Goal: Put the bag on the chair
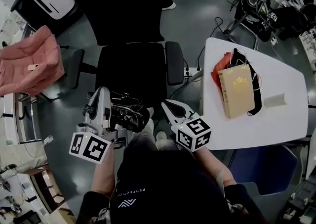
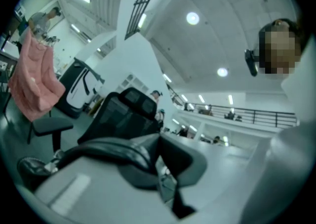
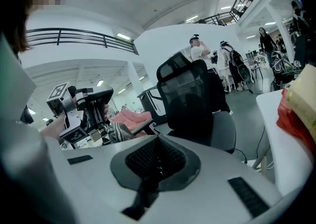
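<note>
Both hover before the chair: left gripper clamping bag, right gripper closed.

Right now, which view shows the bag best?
Head view: the black bag hangs from the left gripper, near the chair. Left gripper view shows only its strap pinched in the jaws; right gripper view catches a sliver beside that gripper.

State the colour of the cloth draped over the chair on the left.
The cloth is pink, best seen in the head view.
</note>
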Available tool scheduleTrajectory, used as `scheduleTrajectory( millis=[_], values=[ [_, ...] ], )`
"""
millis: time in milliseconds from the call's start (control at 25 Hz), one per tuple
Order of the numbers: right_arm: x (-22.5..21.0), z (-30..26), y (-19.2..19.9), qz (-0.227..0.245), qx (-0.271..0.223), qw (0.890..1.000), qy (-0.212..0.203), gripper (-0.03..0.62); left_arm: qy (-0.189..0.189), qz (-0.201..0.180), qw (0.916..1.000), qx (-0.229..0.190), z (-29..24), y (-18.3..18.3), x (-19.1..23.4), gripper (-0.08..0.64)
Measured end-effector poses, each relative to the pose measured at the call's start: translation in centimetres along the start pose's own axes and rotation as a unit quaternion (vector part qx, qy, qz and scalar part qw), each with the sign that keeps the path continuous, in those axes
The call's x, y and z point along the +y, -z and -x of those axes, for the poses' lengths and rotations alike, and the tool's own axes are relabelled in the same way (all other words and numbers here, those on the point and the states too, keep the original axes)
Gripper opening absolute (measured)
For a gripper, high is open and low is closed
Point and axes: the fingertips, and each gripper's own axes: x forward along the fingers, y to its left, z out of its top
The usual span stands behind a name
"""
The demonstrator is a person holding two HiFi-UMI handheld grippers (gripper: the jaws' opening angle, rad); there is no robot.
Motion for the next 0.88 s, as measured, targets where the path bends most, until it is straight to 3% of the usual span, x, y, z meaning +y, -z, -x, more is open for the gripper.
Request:
scheduleTrajectory(
  millis=[280,880],
  values=[
    [-3.4,-2.4,-1.9,-0.028,-0.008,0.999,0.038,-0.009,0.016,0.019,0.9994,0.025,-5.3,0.8,1.9,0.006],
    [-8.1,-9.7,-5.0,-0.057,0.008,0.996,0.072,-0.009,0.035,0.048,0.9948,0.082,-16.0,1.5,6.8,0.006]
  ],
)
